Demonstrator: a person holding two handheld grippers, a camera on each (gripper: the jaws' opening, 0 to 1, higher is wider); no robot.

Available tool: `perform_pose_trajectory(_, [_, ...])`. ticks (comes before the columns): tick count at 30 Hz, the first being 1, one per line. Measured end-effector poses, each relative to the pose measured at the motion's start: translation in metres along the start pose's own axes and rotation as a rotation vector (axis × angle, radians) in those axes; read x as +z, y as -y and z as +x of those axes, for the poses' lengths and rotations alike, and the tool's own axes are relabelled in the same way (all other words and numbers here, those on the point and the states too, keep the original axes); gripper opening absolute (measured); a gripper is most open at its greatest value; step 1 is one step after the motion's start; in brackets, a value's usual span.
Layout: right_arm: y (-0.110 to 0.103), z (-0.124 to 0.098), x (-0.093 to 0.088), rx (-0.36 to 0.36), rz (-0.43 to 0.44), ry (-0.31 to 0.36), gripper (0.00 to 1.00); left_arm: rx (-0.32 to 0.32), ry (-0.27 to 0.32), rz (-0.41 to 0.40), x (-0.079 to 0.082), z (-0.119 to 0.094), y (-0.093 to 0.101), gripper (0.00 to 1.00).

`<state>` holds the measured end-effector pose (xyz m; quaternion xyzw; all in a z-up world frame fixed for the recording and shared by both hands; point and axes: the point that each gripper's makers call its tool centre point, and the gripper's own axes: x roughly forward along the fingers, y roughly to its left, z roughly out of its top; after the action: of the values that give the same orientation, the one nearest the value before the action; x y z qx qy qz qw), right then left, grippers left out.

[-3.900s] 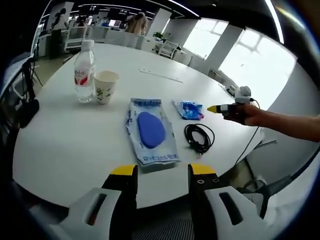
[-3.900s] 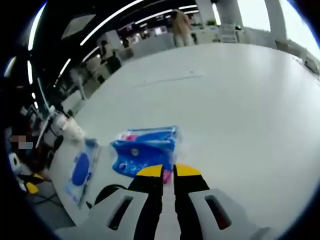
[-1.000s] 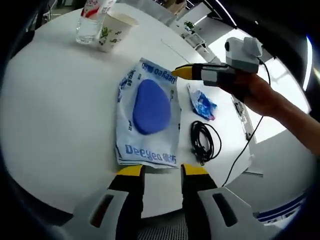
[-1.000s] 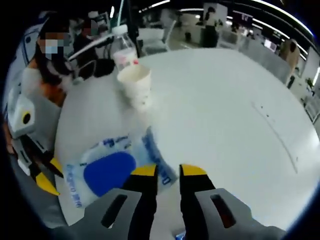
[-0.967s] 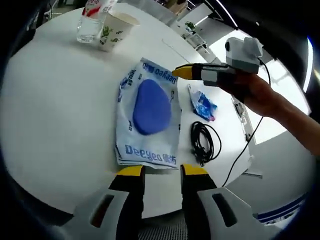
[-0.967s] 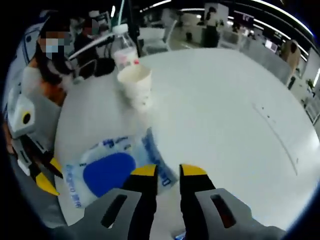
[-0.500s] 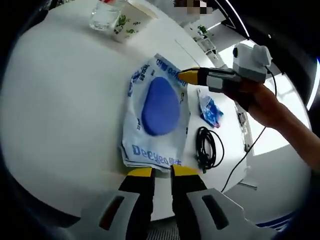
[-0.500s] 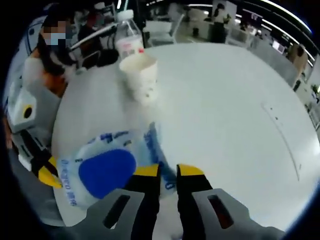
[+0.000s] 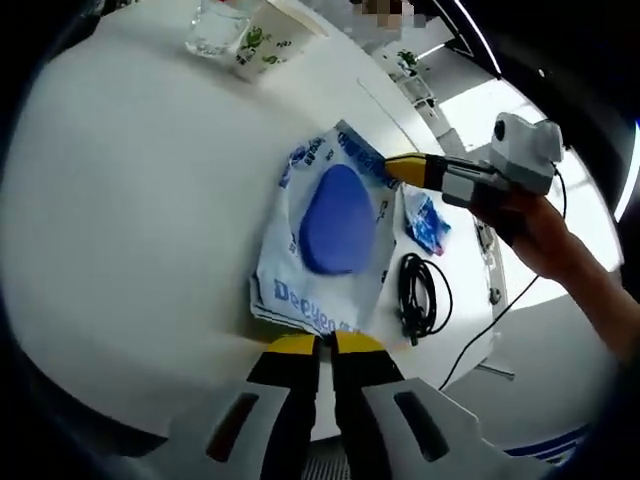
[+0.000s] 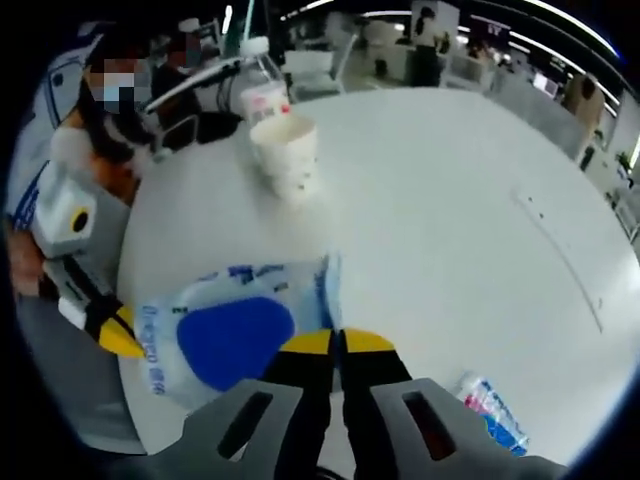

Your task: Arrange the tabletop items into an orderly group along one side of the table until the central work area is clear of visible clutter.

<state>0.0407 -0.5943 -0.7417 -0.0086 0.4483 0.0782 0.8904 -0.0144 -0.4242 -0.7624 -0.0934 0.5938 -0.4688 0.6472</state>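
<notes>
We see a flat, glossy plastic pouch (image 9: 335, 235) with a blue oval inside, lying on the smooth white round worktop (image 9: 130, 210). The left tongs (image 9: 326, 345) are closed on its near edge, and the right tongs (image 10: 338, 342) pinch the opposite corner. Beyond the left tongs stand a paper cup (image 9: 272, 35) and a clear bottle (image 9: 215, 25); to their right lie a coiled black cable (image 9: 422, 296) and a small crinkled blue packet (image 9: 426, 222).

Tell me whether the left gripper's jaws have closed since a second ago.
Yes. The left gripper had a clear gap between its yellow tips a second ago; now they meet at the near edge of the blue-and-white package, which lies on the white table.
</notes>
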Motion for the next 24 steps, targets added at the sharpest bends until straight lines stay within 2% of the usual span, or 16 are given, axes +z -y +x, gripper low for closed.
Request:
perform_pose_trajectory(5, [-0.004,-0.006,-0.007,-0.005,0.011,0.001,0.0,0.0,0.014,-0.014,0.002,-0.005,-0.004,0.0])
perform_pose_trajectory(14, [-0.011,-0.013,-0.014,-0.019,0.062,0.017,0.0,-0.02,0.014,0.018,0.004,-0.011,0.001,0.0])
perform_pose_trajectory(19, [-0.014,-0.024,-0.011,-0.018,0.127,0.059,0.0,-0.028,0.022,0.03,0.007,-0.021,-0.001,0.0])
perform_pose_trajectory(24, [-0.02,-0.032,-0.015,-0.026,0.146,0.073,0.0,-0.023,0.028,0.057,0.012,-0.028,-0.003,0.0])
